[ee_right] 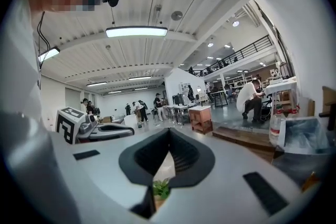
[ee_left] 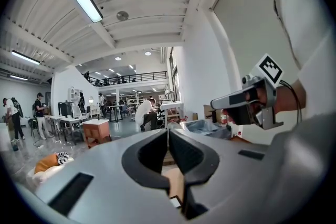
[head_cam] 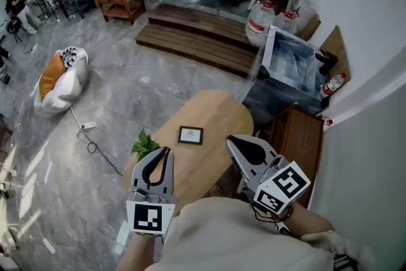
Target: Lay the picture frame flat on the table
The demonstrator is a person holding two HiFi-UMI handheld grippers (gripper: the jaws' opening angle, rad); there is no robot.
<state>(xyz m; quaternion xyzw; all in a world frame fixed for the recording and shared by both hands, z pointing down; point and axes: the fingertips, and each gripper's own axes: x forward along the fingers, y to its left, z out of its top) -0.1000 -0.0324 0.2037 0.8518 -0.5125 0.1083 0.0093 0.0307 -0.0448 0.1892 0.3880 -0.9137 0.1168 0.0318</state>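
1 oval wood table [head_cam: 219, 112]. 2 grippers held low at its 6 o'clock edge, clear of the top: left gripper [head_cam: 165, 152] & right gripper [head_cam: 232, 139], fingers of both pressed together w/ nothing in them. 1 small plant [head_cam: 144, 146] at the 9 o'clock rim. 1 picture frame [head_cam: 190, 135] near table centre, 12 o'clock of the pair; looks flat already, so job prob done

The desk [head_cam: 216, 114] at the frame's centre is seen as pale wood, smooth and matt. The picture frame [head_cam: 190, 135] is edged in dark matt material around a paper-like insert. The floor [head_cam: 146, 85] is shown as glossy grey stone.
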